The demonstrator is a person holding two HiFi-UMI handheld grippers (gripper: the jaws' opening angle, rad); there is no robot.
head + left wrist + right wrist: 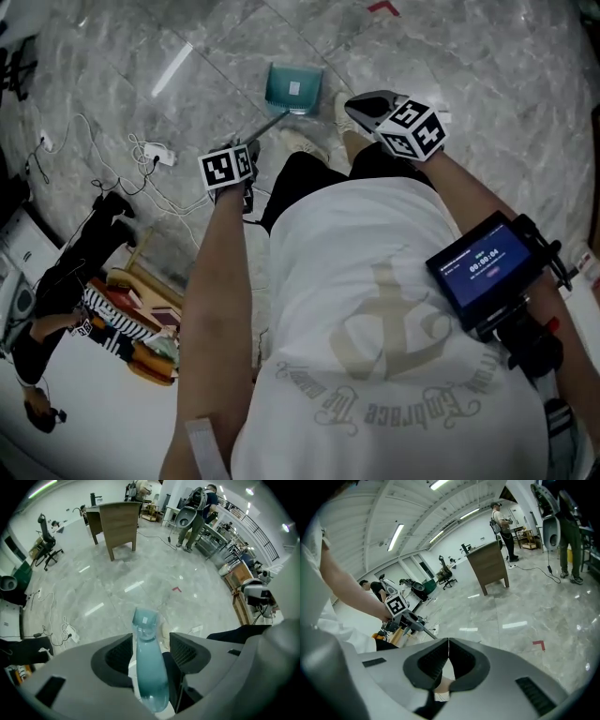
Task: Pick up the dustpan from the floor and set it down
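Teal dustpan (293, 87) sits on the grey marble floor (469, 66) just ahead of my operator's shoes (305, 145). Its long handle (150, 677) slants back from the pan, down and left in the head view, into my left gripper (150, 639), so its long axis runs straight along that gripper's line of sight with the pan at the far end. The left jaws stand apart with the handle between them and a dark gap on its right side. My right gripper (448, 641) hangs near the shoes, its jaws closed together on nothing.
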